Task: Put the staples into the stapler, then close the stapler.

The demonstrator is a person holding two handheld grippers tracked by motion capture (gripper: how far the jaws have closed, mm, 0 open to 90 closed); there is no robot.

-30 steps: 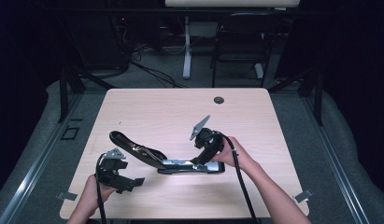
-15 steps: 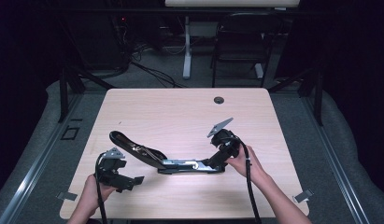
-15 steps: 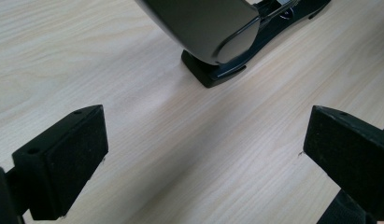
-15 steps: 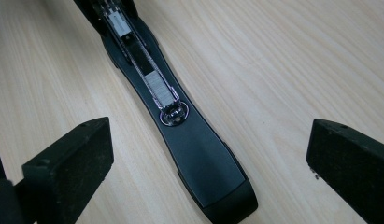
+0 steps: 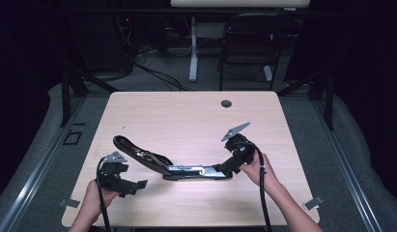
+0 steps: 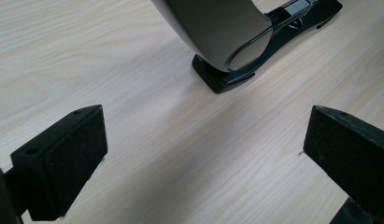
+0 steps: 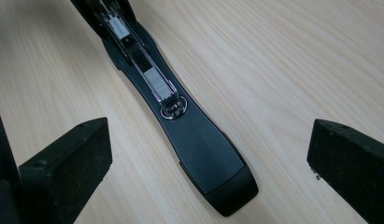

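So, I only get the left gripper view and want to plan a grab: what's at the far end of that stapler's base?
Observer: The stapler base ends between the open jaws of the right gripper; they have just been opening and do not press it.
Operator: Is the magazine shut?
Observer: No, the metal magazine lies exposed, facing up.
Operator: Anything else on the table?
Observer: A small dark round grommet near the far edge.

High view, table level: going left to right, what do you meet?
Left gripper, jaws open, near the table's front left → opened stapler: raised black top arm, then its flat base with the metal staple track → right gripper, jaws open at the base's right end → right hand.
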